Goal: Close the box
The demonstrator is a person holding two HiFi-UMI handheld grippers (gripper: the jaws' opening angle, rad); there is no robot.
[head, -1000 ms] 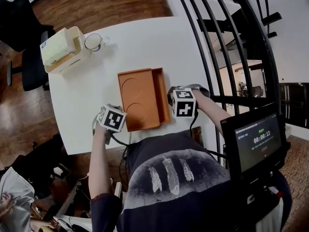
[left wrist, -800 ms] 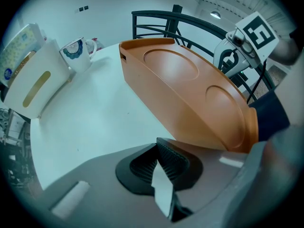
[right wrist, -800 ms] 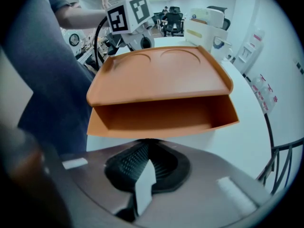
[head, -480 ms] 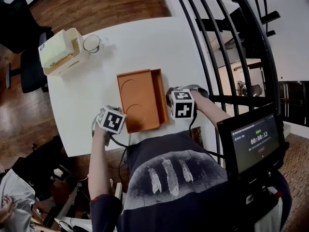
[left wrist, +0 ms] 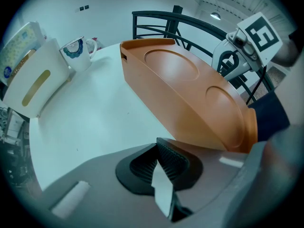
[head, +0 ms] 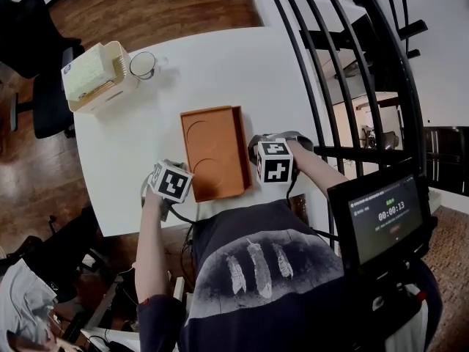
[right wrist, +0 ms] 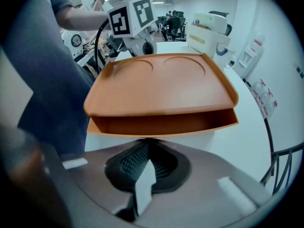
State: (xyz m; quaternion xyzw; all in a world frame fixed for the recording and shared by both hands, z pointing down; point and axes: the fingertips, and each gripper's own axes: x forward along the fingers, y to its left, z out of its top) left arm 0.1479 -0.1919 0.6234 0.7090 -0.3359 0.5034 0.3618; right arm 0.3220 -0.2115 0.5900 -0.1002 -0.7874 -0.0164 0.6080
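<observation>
Head view. An orange box [head: 212, 152] lies in the middle of the white tabletop [head: 220, 57], close to its near edge. The left hand-held gripper [head: 176, 184] sits at the box's near-left corner. The right hand-held gripper [head: 265, 160] sits against its right side. A white holder [head: 94, 74] and a mug [head: 143, 64] stand at the far-left corner, well apart from the box. A black railing [head: 330, 64] runs along the right, and a screen [head: 387, 215] shows near right.

Left gripper view. The jaws of the left hand-held gripper [left wrist: 159, 148] are pressed together with nothing between them. The box [left wrist: 190, 99] lies just beyond the tips; whether they touch it cannot be told. The holder [left wrist: 33, 80] and mug [left wrist: 76, 53] stand far left.

Right gripper view. The jaws of the right hand-held gripper [right wrist: 147, 148] are likewise together, tips at the lower edge of the base [right wrist: 161, 123]. The lid [right wrist: 161, 82] hangs slightly ajar, leaving a narrow gap above the base along this side.
</observation>
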